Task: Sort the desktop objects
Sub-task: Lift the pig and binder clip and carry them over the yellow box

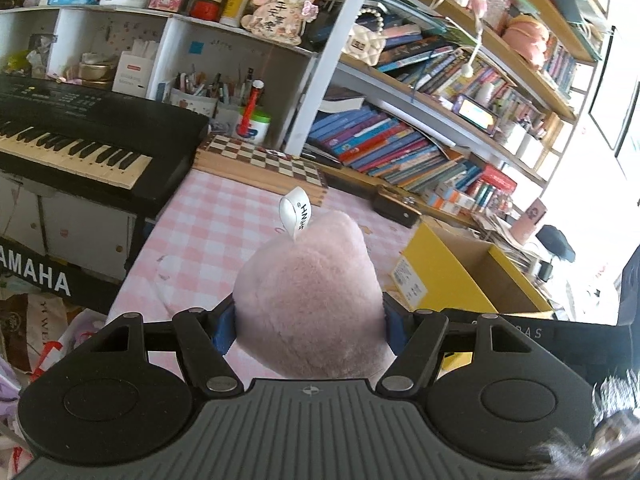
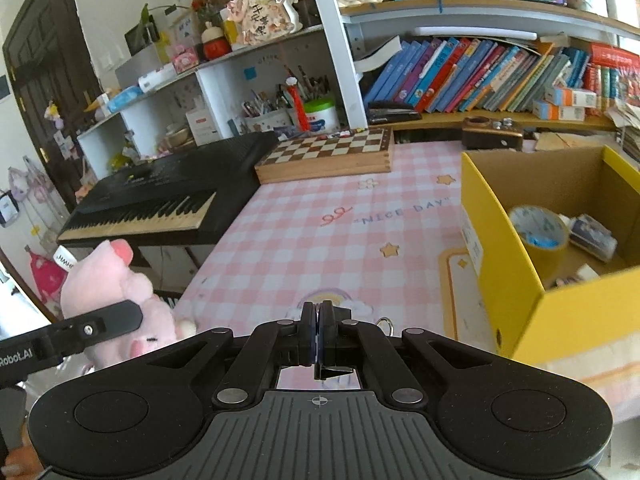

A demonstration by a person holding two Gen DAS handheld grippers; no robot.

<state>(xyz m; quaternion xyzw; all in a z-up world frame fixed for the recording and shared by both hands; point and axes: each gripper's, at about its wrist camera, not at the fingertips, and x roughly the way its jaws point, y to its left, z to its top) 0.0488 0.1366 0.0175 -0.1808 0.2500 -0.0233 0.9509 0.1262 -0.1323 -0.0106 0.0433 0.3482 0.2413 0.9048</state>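
My left gripper (image 1: 310,322) is shut on a pink plush pig (image 1: 308,280), its blue pads pressing both sides of the soft body. A white label loop sticks up from the toy. The pig (image 2: 120,280) also shows at the left edge of the right wrist view, off the table's left side, with one left fingertip (image 2: 120,316) across it. My right gripper (image 2: 319,320) is shut above the pink checked tablecloth (image 2: 320,232), and a small metal ring (image 2: 384,325) peeks out beside its right finger. A yellow cardboard box (image 2: 516,280) stands to the right, holding a tape roll (image 2: 540,228) and a packet (image 2: 592,236).
A black keyboard (image 2: 152,204) borders the table on the left. At the back lie a folded chessboard (image 2: 328,156) and a dark wooden box (image 2: 492,134). Shelves of books (image 2: 480,76) and pen cups (image 2: 316,114) stand behind. The yellow box (image 1: 440,264) appears to the right of the pig.
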